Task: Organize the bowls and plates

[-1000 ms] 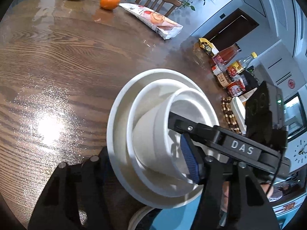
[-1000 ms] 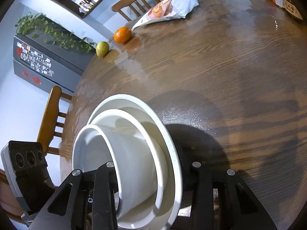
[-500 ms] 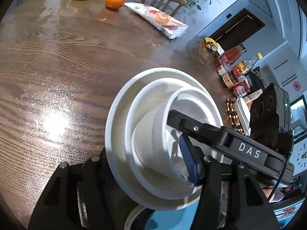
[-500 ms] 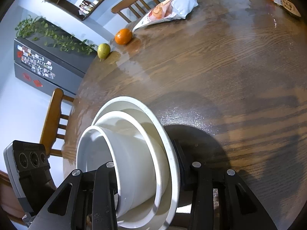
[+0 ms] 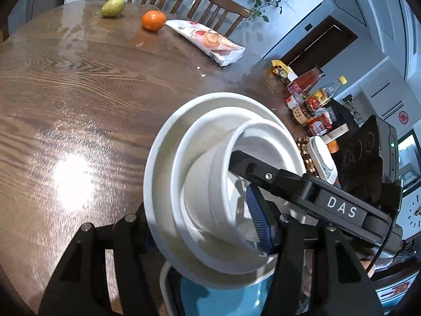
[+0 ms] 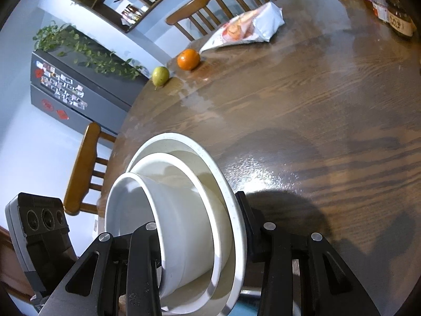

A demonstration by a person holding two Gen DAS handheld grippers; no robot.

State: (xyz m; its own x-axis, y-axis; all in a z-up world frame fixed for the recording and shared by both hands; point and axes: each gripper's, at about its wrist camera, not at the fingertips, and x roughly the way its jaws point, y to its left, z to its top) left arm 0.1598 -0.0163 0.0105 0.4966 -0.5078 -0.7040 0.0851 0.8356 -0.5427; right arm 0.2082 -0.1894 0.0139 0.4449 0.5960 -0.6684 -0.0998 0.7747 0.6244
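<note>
Since a second ago you are lifting the stack of white dishes clear of the wooden table, and the fruit at the table's far edge is sliding lower into both views. Your left gripper is pinching the near rim of the stack: its left finger sits under the wide plate, its blue-padded right finger reaches inside the deep bowl. Your right gripper is clamping the same stack from the other side, one finger inside the deep bowl, the other pressed against the underside of the wide plate. Nested between plate and bowl, a shallow bowl is riding along; the whole stack is tilting, its openings turned toward your right gripper.

Ahead of the left gripper, a pear, an orange and a snack bag are lying in a row at the far rim. Off to its right, sauce bottles and jars are crowding the table edge. Directly below the stack, something teal is showing; what it is cannot be told.
</note>
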